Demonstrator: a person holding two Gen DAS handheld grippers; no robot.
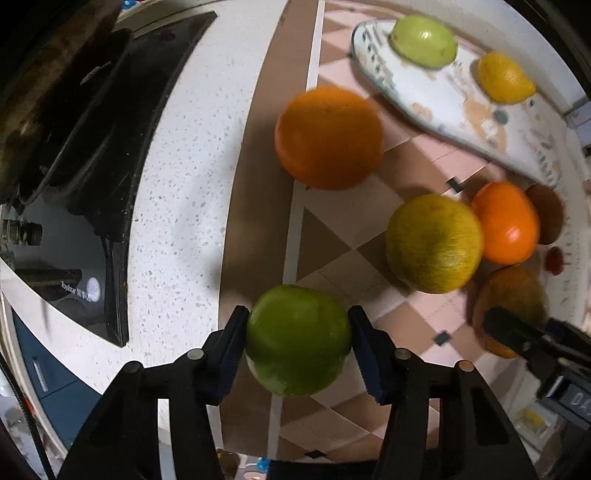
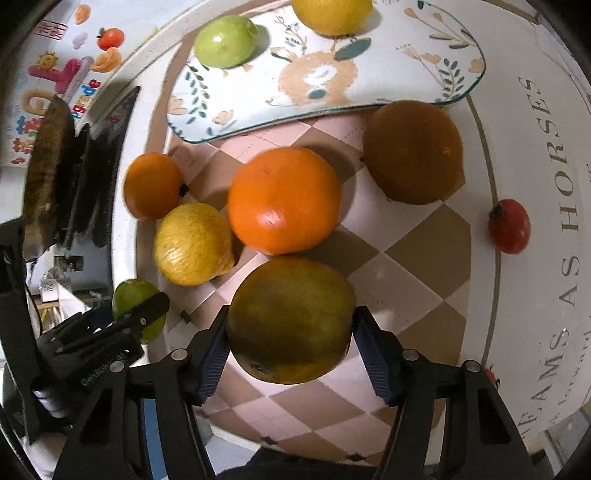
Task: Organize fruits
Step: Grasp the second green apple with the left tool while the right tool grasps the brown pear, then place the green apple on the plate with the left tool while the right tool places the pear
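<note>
I'm working the pick-up step of sorting the fruit, both hands at once. Largest first: the flat rectangular ceramic plate with a lion and leaf print [image 2: 369, 74] is sitting at twelve o'clock in the right wrist view, on the pink-and-brown checkered mat [image 2: 406, 266], already carrying a pale green round fruit [image 2: 226, 40] and a yellow lemon-like fruit [image 2: 332, 14]. I'm judging that plate as the drop-off.

My right gripper [image 2: 290, 336] is closing around a big dull olive-brown round fruit [image 2: 290, 321] at six o'clock; the left pad is touching its skin, the right pad is sitting at its edge, so I'm reading this as a grip just taking hold. My left gripper [image 1: 297, 339] is doing the same on a glossy green apple-like fruit [image 1: 297, 339] at six o'clock in its own view, both blue pads pressing its flanks.

Next move, as I judge it: lifting both straight up, then carrying them toward twelve o'clock onto the plate.

In the way for the right hand: a bright orange round fruit [image 2: 284, 201] dead ahead, a dark brown orange-shaped fruit [image 2: 413, 151] at one o'clock, a yellow rough-skinned citrus [image 2: 192, 243] at ten o'clock. For the left hand, a large orange [image 1: 328, 138] is lying at twelve o'clock. A small red tomato-like fruit [image 2: 509, 226] is sitting well apart at three o'clock, off the mat.
</note>
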